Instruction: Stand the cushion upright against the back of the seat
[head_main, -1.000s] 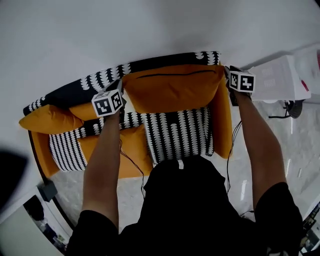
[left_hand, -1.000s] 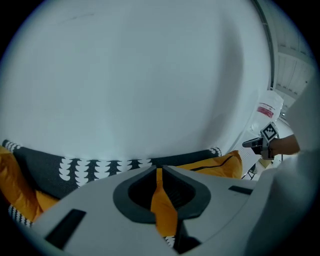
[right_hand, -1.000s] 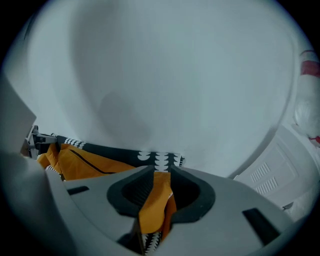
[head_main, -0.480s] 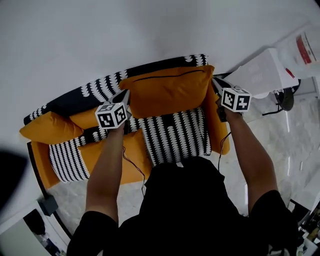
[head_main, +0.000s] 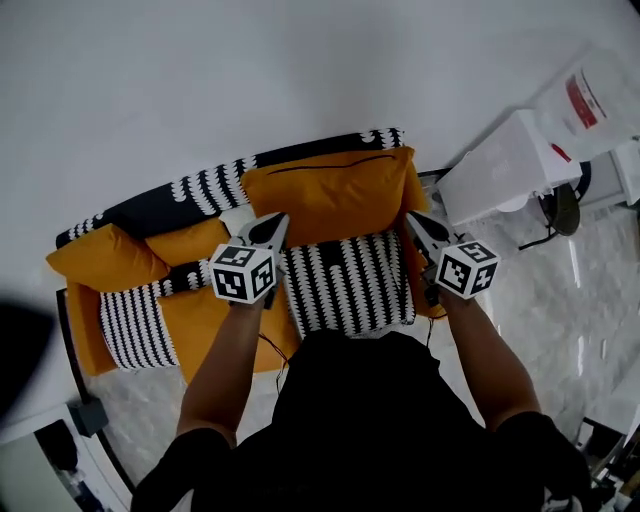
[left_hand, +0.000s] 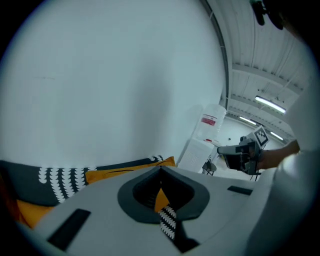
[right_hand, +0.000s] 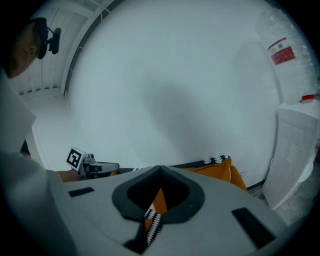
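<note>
The big orange cushion (head_main: 330, 195) stands upright against the black-and-white patterned sofa back (head_main: 200, 185); its top edge also shows in the left gripper view (left_hand: 125, 170) and the right gripper view (right_hand: 215, 172). My left gripper (head_main: 274, 224) hovers just off the cushion's lower left corner, and my right gripper (head_main: 414, 220) just off its lower right corner. Neither touches it. Both pairs of jaws have just been closing and now meet at the tips (left_hand: 161, 169) (right_hand: 160, 168), with nothing between them.
A striped seat cushion (head_main: 350, 280) lies in front of the orange one. Smaller orange cushions (head_main: 105, 255) and a striped pillow (head_main: 135, 320) fill the sofa's left end. White cabinets or boxes (head_main: 500, 165) stand right of the sofa, against the white wall.
Both grippers have let go of the orange cushion's sides and drawn back and up toward the person. The right jaws closed. The cushion stays against the sofa back.
</note>
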